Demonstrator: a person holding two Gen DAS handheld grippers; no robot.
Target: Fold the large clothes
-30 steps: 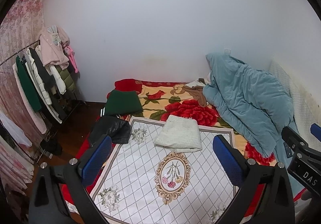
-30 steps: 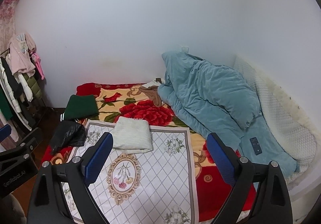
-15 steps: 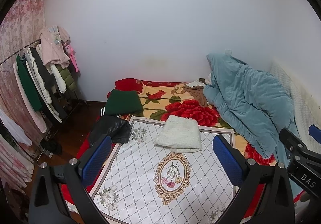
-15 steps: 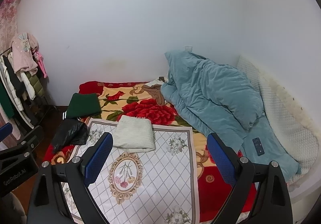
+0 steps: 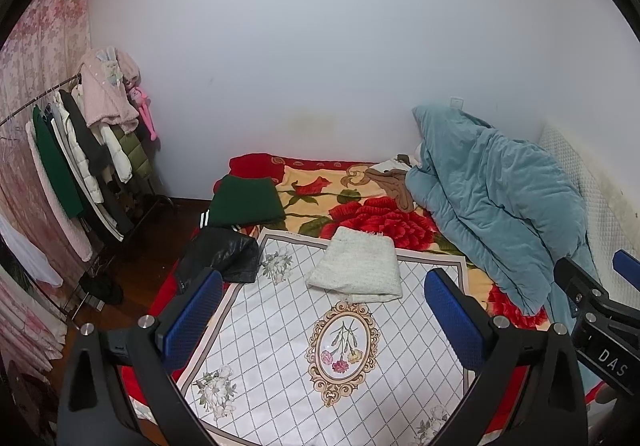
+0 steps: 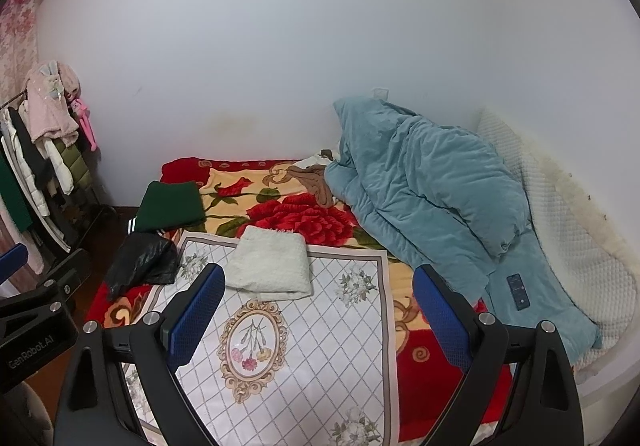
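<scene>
A folded white knit garment (image 5: 358,266) lies on the white checked floral cloth (image 5: 280,346) spread on the bed; it also shows in the right wrist view (image 6: 270,264). A folded dark green garment (image 5: 244,206) and a crumpled black garment (image 5: 220,256) lie at the bed's left edge. My left gripper (image 5: 320,318) is open and empty, held above the near end of the cloth. My right gripper (image 6: 316,318) is open and empty beside it.
A teal quilt (image 5: 488,198) is heaped on the right of the bed, with a phone (image 6: 518,291) on it. A clothes rack (image 5: 72,162) with hanging coats stands at the left wall. A white quilted pillow (image 6: 560,230) lies along the right wall.
Both views have shifted slightly, so both grippers drifted a little. The clothes have not moved and both grippers stay open.
</scene>
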